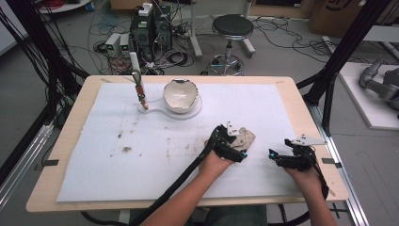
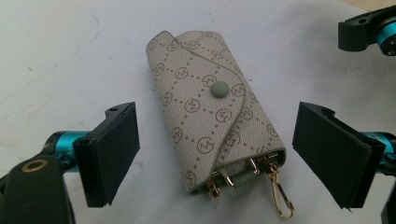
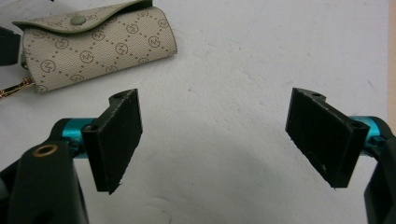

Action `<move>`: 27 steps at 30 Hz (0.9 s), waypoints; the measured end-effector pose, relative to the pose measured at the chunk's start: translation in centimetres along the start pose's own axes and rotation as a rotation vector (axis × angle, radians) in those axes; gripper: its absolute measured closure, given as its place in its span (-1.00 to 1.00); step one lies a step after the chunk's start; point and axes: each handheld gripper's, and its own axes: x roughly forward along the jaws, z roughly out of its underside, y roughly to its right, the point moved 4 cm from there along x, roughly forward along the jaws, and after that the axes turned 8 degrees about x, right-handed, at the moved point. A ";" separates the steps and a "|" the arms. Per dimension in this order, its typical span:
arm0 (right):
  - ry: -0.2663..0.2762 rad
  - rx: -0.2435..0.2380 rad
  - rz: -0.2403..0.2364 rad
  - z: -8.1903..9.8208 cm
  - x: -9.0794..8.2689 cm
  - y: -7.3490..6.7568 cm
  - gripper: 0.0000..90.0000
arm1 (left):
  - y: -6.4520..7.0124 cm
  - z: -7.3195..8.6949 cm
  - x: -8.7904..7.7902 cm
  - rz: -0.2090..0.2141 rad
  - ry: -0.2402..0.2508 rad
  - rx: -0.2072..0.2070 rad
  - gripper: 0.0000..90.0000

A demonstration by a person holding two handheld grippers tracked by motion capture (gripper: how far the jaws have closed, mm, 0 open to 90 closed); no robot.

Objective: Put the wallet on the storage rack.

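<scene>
A beige monogrammed key pouch (image 2: 212,112) with a sage-green snap flap is seen lying on the white sheet (image 1: 155,141) that covers the wooden desk (image 1: 70,122), toward the near right part of the sheet. In the left gripper view the pouch is framed between the two black jaws of the left gripper (image 2: 224,154), which are spread wide, one on each side of it, with clear sheet left between each pad and the pouch. The flap is snapped shut, and gold clips and a lobster clasp (image 2: 282,198) are seen spilling from the pouch's open end, nearest the camera.

In the high view the left gripper (image 1: 230,141) is held over the pouch (image 1: 245,136), so that part of the pouch is covered. The right gripper (image 1: 294,155) is held just to the right of it, near the desk's right edge, low over the sheet. In the right gripper view its jaws (image 3: 215,135) are also held wide apart, with nothing between them but bare sheet; the pouch (image 3: 100,46) is seen at the upper left, beyond the jaws.

At the far side of the sheet a white bowl (image 1: 179,95) is set on a white base, and an upright tool (image 1: 139,87) stands just left of it. Brown stains (image 1: 126,149) are scattered on the sheet's left half.
</scene>
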 end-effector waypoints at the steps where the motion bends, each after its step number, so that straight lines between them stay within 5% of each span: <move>1: -0.001 0.003 0.001 0.0 0.0 0.0 -0.58 | 0.2 -0.1 0.2 -0.001 0.003 -0.002 -0.67; 6: -0.001 0.007 0.002 0.1 -0.1 0.1 -0.58 | 1.0 -0.7 1.2 -0.016 -0.023 0.056 -0.67; 11: 0.002 0.006 0.004 0.1 -0.2 0.2 -0.58 | 1.0 0.2 2.4 -0.043 -0.082 0.069 -0.67; 21: -0.003 0.001 0.003 0.2 -0.1 0.1 -0.58 | 0.8 0.5 2.7 -0.024 -0.084 0.035 -0.67; 27: -0.003 0.002 0.003 0.2 -0.1 -0.1 -0.58 | 0.9 0.6 2.3 -0.006 -0.064 0.035 -0.43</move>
